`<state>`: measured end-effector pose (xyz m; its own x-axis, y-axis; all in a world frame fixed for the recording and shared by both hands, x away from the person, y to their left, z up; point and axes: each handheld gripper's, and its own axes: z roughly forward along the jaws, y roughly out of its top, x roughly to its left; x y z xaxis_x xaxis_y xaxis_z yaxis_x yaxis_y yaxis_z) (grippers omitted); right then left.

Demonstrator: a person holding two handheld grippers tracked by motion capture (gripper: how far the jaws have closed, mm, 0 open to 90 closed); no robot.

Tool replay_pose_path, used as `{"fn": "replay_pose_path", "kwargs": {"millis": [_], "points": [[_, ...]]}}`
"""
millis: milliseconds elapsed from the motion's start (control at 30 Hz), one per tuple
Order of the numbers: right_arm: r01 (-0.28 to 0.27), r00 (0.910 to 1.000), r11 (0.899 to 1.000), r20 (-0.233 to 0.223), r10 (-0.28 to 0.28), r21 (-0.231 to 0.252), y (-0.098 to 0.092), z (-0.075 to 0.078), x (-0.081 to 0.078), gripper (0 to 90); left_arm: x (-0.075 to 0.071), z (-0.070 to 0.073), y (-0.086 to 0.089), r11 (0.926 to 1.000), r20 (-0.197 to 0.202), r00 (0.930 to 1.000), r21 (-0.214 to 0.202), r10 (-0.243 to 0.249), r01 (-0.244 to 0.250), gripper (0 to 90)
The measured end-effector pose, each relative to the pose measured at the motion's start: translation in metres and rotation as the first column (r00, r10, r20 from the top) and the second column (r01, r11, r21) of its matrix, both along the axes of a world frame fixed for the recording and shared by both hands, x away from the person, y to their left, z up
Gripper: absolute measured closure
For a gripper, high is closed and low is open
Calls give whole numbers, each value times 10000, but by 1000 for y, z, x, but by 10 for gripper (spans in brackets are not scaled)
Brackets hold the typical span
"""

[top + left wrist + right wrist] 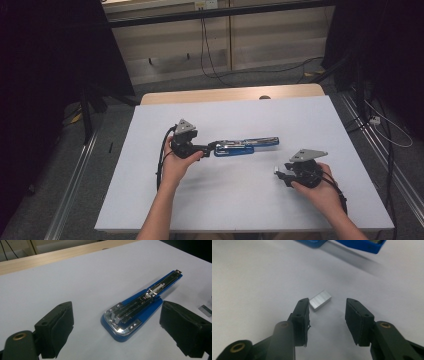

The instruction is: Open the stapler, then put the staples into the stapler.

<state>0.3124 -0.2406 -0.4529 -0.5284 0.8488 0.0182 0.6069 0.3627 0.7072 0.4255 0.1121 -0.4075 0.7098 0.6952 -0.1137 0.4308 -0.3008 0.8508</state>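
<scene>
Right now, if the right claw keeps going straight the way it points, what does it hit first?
Most likely the strip of staples, lying on the table just ahead of the open right claw, close by its left fingertip. Beyond it lies the blue stapler. Depth is hard to judge.

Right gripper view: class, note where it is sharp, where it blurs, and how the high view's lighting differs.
Right gripper view: staple block sharp, blue stapler soft at the top edge. High view: white table evenly lit, surroundings dark.
</scene>
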Motion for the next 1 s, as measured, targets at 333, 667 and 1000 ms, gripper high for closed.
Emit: {"fn": "replay_pose_path", "kwargs": {"millis": [333, 667, 1000], "points": [[3, 9998, 10000, 212, -2, -45, 18, -7, 2, 572, 1, 1, 2, 9999, 150, 9999, -133, -7, 9, 127], [254, 9996, 9993, 138, -258, 258, 12, -8, 10, 770, 2, 1, 2, 9998, 140, 9999, -188, -55, 58, 130], [-179, 9997, 9983, -127, 186, 563, 5, -6, 17, 795, 1, 2, 3, 9997, 180, 9998, -218, -56, 60, 129]]}}
